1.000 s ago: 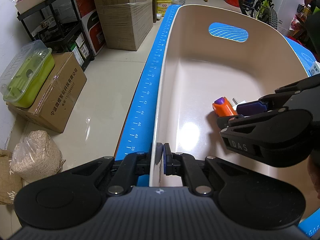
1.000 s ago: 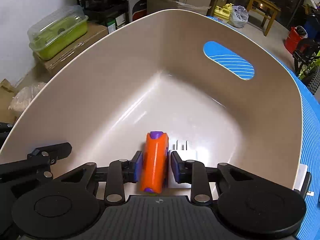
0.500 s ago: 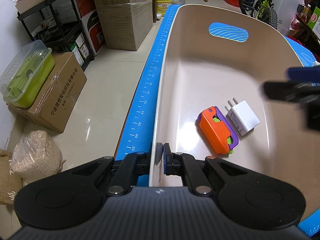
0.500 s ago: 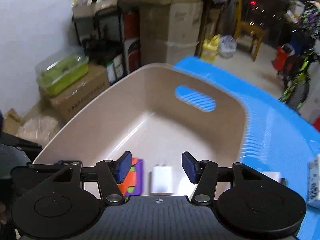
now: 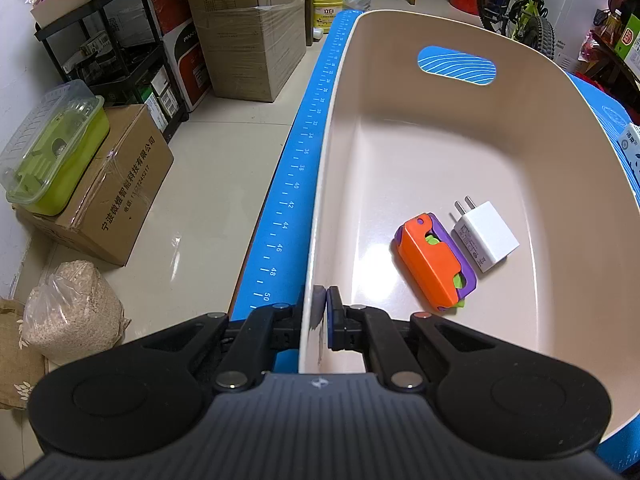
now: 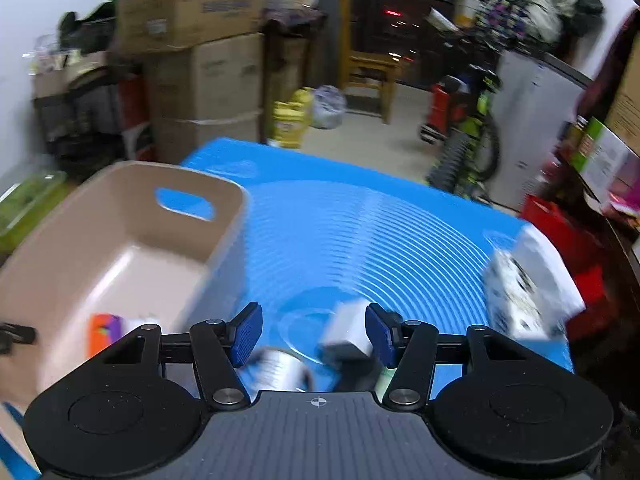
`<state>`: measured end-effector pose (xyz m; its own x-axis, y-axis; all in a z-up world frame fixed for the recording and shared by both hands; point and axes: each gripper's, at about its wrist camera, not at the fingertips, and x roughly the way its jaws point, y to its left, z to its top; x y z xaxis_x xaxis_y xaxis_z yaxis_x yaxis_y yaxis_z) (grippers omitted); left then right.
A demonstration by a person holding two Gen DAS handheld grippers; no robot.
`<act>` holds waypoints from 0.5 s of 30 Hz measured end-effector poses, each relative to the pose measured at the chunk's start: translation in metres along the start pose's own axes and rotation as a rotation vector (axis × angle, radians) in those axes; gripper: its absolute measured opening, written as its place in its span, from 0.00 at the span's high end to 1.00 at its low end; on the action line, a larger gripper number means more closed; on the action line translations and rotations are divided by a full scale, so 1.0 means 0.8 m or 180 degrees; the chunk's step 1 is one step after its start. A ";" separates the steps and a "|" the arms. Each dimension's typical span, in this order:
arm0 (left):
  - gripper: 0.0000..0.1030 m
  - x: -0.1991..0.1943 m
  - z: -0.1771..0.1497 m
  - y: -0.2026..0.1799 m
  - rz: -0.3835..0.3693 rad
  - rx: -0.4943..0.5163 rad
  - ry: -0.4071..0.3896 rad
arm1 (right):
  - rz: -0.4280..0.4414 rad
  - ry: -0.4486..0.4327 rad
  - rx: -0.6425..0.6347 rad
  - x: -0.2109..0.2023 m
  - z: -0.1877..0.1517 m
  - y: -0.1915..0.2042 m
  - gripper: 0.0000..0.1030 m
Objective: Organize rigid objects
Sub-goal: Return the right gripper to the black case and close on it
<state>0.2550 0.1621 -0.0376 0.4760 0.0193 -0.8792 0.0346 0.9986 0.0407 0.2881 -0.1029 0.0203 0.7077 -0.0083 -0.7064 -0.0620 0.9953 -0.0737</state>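
A beige bin (image 5: 440,128) stands on a blue mat (image 6: 360,232). My left gripper (image 5: 324,312) is shut on the bin's near rim. Inside the bin lie an orange and purple toy (image 5: 434,260) and a white plug charger (image 5: 486,236), side by side. My right gripper (image 6: 314,334) is open and empty above the mat, right of the bin (image 6: 120,240). The view is blurred. A small white block (image 6: 346,330) lies between its fingers, a white cylinder (image 6: 280,368) lies just below, and a white patterned box (image 6: 528,284) lies at the right.
The mat's left edge (image 5: 292,184) with ruler marks drops to a tiled floor. Cardboard boxes (image 5: 116,184), a green container (image 5: 52,148) and a black rack (image 5: 108,60) stand on the left. A bicycle (image 5: 524,4) and a chair stand behind.
My right gripper let go of the orange toy in the bin, opened, rose and swung right over the mat. My left gripper stayed on the rim.
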 end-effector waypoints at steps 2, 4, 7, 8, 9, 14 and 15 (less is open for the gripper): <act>0.92 0.000 0.000 0.000 -0.0004 -0.0002 -0.0001 | -0.0053 0.0051 0.0069 0.010 -0.013 -0.011 0.36; 0.92 0.000 0.000 0.000 -0.0002 0.0000 0.0000 | -0.0091 0.0127 0.0127 0.021 -0.027 -0.021 0.36; 0.92 0.001 0.000 0.000 0.0002 0.0003 0.0001 | -0.0103 0.0223 0.0157 0.035 -0.047 -0.030 0.36; 0.92 0.000 0.000 0.000 0.0000 0.0000 0.0000 | -0.0114 0.0250 0.0156 0.040 -0.050 -0.032 0.36; 0.92 0.000 0.000 0.000 -0.0001 0.0000 0.0000 | -0.0114 0.0280 0.0161 0.045 -0.055 -0.034 0.36; 0.92 0.000 0.000 0.000 -0.0003 -0.0001 0.0000 | -0.0073 0.0331 0.0247 0.069 -0.066 -0.041 0.37; 0.92 0.001 0.000 0.000 -0.0003 -0.0001 0.0002 | -0.0062 0.0326 0.0253 0.072 -0.067 -0.041 0.38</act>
<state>0.2553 0.1625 -0.0379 0.4756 0.0183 -0.8795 0.0348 0.9986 0.0396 0.2931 -0.1414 -0.0560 0.6324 -0.0334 -0.7739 0.0100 0.9993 -0.0349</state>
